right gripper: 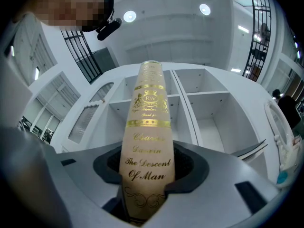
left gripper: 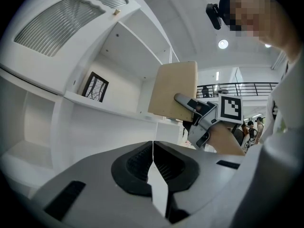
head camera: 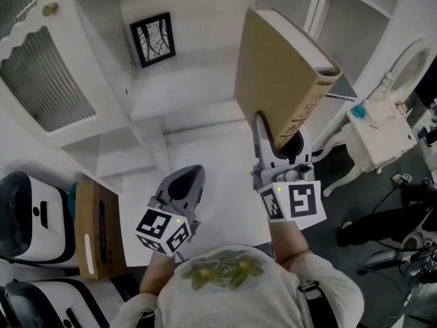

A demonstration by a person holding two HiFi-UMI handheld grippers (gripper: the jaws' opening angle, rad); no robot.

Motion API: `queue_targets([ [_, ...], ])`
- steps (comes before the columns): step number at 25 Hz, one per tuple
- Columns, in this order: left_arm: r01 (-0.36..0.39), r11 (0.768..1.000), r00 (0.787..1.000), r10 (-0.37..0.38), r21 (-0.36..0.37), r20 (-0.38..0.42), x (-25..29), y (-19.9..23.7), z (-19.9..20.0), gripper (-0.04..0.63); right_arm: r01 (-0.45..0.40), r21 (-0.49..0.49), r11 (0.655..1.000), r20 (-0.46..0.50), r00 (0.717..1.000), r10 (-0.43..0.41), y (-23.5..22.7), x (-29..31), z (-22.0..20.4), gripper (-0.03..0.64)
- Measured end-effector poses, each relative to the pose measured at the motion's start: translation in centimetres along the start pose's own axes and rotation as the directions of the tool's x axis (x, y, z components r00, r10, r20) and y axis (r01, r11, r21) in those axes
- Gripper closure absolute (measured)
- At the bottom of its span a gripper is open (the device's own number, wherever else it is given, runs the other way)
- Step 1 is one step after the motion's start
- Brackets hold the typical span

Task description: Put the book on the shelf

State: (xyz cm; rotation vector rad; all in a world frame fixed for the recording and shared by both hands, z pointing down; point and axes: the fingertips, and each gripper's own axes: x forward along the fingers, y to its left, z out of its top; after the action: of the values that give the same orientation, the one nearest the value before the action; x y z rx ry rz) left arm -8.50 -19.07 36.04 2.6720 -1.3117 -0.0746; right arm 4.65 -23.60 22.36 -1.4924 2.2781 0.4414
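Book (head camera: 287, 74) first: a tan hardback with gilt lettering on the spine, "The Descent of Man", clenched in my right tongs (head camera: 276, 141). Looking along those tongs (right gripper: 147, 175), I see the jaws standing wide and pressing on both covers at the book's lower end. The spine (right gripper: 146, 127) faces me and the rest rises out of the grip. My right hand is raised and tipped upward, so the book stands tall and leans a little. It hangs in the air in front of the white shelf (head camera: 174, 104), touching none of its boards that I can see.

My left tongs (head camera: 188, 180) are clamped on nothing; in their own view (left gripper: 153, 152) the jaws meet along one thin line. That hand sits lower and to the left of the right one, pointing level at the shelf.

Ahead of the book, an upright divider (right gripper: 183, 101) splits the shelf into open-fronted compartments on either side. The compartment to the left has a framed picture (head camera: 152, 39) standing against its back wall, towards the back left corner of the board. A ribbed-glass cabinet door (head camera: 41, 80) sits at the shelf's left edge. A white carved table (head camera: 382, 132) stands just beside its right edge, and a cardboard box (head camera: 99, 231) lies low at my left.
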Motion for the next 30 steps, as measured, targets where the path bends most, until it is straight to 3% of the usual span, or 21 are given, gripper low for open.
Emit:
queue_targets([
  [30,-0.009,1.0,1.0,0.009,-0.016,-0.014,2.1,1.9,-0.7,0.565,0.046,-0.019,0.999,-0.024,0.999,-0.047,-0.7,3.1,-2.4,0.391],
])
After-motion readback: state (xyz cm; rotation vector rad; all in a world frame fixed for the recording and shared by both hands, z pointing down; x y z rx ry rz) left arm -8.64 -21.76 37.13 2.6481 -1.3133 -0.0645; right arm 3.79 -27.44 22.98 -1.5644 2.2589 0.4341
